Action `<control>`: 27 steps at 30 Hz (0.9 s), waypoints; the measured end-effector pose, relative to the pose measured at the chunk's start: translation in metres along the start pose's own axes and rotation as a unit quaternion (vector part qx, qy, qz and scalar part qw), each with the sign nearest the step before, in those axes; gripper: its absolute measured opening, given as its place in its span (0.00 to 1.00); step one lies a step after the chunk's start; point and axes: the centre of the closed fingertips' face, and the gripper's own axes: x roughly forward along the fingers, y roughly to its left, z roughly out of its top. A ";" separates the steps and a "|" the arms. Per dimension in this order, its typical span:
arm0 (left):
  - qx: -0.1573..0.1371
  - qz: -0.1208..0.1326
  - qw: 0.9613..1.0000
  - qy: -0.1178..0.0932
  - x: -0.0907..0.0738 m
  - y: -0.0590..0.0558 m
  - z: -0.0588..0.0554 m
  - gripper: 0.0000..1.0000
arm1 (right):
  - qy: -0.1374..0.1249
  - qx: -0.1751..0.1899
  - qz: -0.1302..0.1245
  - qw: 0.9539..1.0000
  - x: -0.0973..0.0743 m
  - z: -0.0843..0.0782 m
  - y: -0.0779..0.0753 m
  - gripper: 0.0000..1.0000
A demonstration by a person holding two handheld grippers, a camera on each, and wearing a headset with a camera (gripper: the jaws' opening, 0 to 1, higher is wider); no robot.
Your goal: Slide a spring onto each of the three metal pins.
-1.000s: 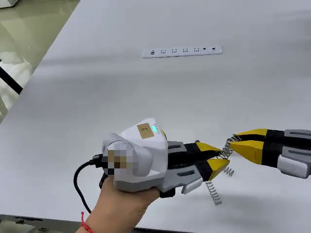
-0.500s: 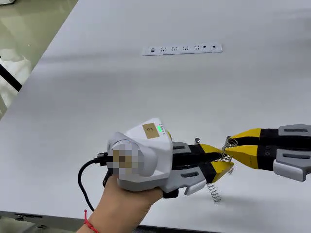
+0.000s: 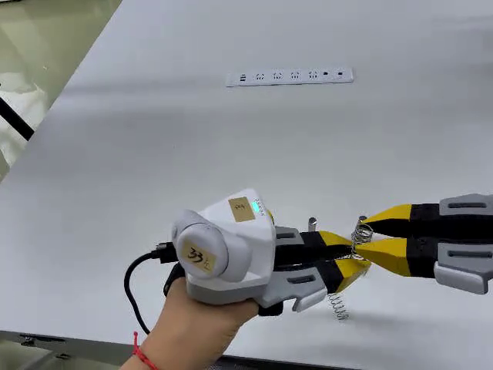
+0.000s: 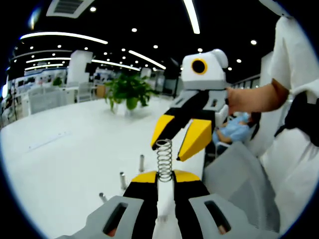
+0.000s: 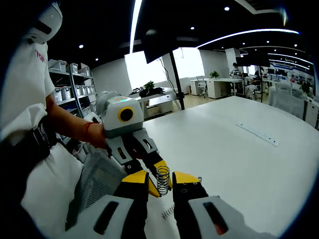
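At the near edge of the white table (image 3: pixel 192 154), two pairs of tongs tip to tip. Left tongs (image 4: pixel 164 175) pinched shut on the lower end of a spring (image 4: pixel 164 157), with the coil upright out of the yellow tips in the left gripper view. Right tongs (image 5: pixel 162 178) parted, one yellow tip on either side of the spring's free end. Contact between those tips and the coil impossible to tell. In the right gripper view, the same coil upright in the gap between the two yellow tips, with the left gripper's grey body straight behind it.

Just left of the held spring in the left gripper view, three metal pins (image 4: pixel 141 163) upright on the table in a slanting row, apart from one another and all bare. In the head view, one pin visible just behind the left tongs.

A loose spring (image 3: pixel 337 306) flat on the table, on the near side of the meeting tips and just beside them.

A hand (image 3: pixel 192 331) wrapped round the left gripper's body at the bottom of the head view, with a red cord at the wrist. A black cable (image 3: pixel 127 289) looping out of the gripper's rear. Far across the table, well apart from everything else, a white power strip (image 3: pixel 289 76) lying flat.
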 end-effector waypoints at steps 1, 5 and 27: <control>0.000 -0.001 1.000 0.000 0.000 0.000 0.000 0.10 | 0.011 -0.017 0.002 1.000 -0.001 -0.002 0.000 0.20; 0.009 -0.004 1.000 0.009 0.000 -0.001 -0.004 0.10 | 0.057 -0.059 0.025 0.996 -0.003 -0.002 0.002 0.21; 0.051 -0.035 0.997 0.039 0.003 -0.009 -0.013 0.10 | 0.276 -0.236 0.183 0.914 0.005 -0.015 0.009 0.17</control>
